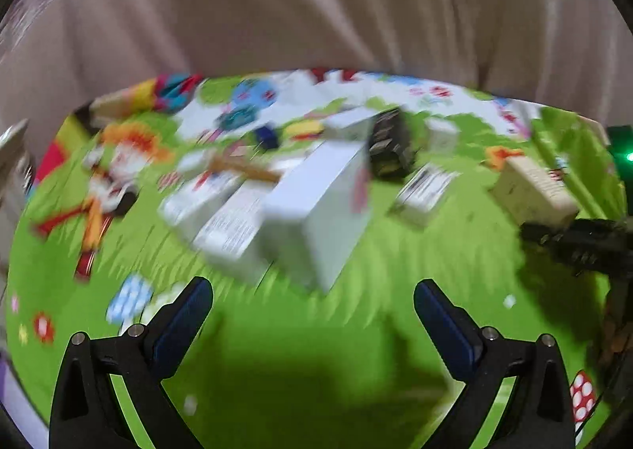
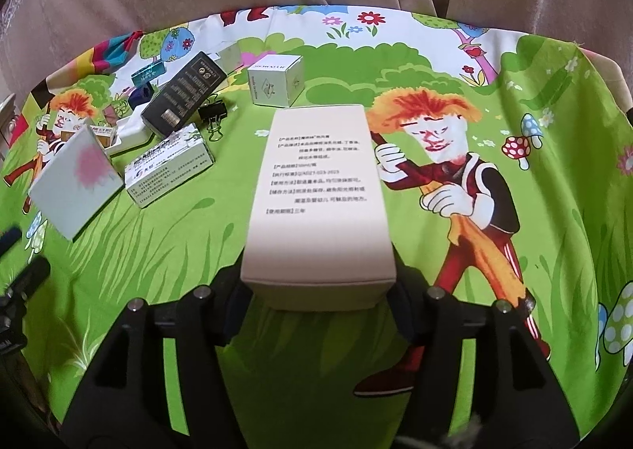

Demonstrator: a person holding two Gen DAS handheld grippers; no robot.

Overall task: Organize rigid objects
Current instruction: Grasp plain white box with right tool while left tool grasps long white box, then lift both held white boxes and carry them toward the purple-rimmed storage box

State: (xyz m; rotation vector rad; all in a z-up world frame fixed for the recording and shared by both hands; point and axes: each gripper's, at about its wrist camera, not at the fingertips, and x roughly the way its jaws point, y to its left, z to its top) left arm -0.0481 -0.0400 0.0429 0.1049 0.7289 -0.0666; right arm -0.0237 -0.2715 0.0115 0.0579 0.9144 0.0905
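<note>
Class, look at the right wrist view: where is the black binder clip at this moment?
The black binder clip lies on the green cartoon cloth, left of centre, just right of the black box and above the green-and-white medicine box.

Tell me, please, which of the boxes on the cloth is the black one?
It is the long black box with small pale print, lying at the far left beside the black binder clip. The other boxes, such as the small cube box, are white or pale.
</note>
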